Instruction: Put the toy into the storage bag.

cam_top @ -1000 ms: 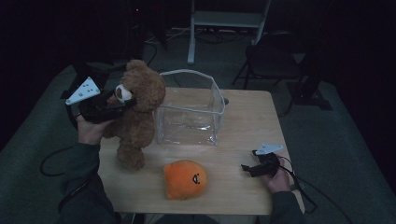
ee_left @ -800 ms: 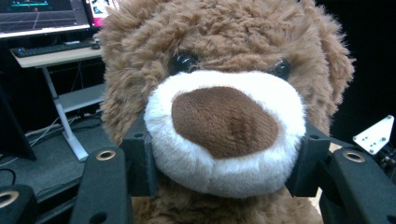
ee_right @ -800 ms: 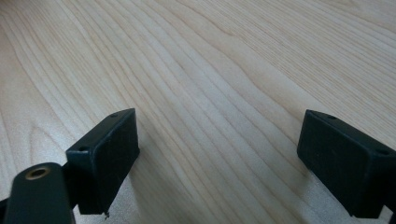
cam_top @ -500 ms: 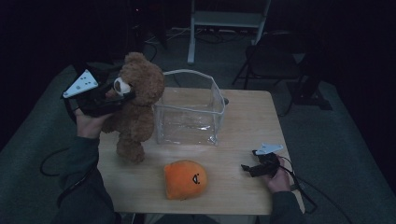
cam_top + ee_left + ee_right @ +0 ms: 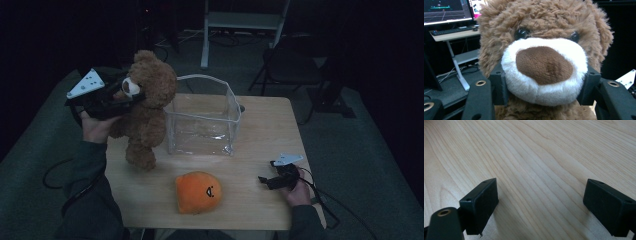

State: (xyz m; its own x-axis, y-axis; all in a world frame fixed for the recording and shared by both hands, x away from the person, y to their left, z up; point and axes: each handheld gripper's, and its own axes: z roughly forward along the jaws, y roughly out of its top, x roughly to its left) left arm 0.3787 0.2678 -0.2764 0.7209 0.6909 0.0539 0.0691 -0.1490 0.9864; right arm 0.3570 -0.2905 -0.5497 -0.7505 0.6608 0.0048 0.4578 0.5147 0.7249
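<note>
one clear bin [image 5: 202, 120] beside teddy bear [image 5: 145, 107]

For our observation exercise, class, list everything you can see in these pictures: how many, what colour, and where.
teddy bear: one, brown, lifted at the table's left edge, snout clamped in the left tool
clear box: one, transparent, middle of the table, nothing inside
orange plush: one, orange with a small face, near front edge
table: one, light wood
chair: one, dark, behind the table
monitor: one, lit, on a desk in the left tool's view
left tool: one, black, closed on the bear's snout
right tool: one, black, jaws open, resting on the table's right
</note>
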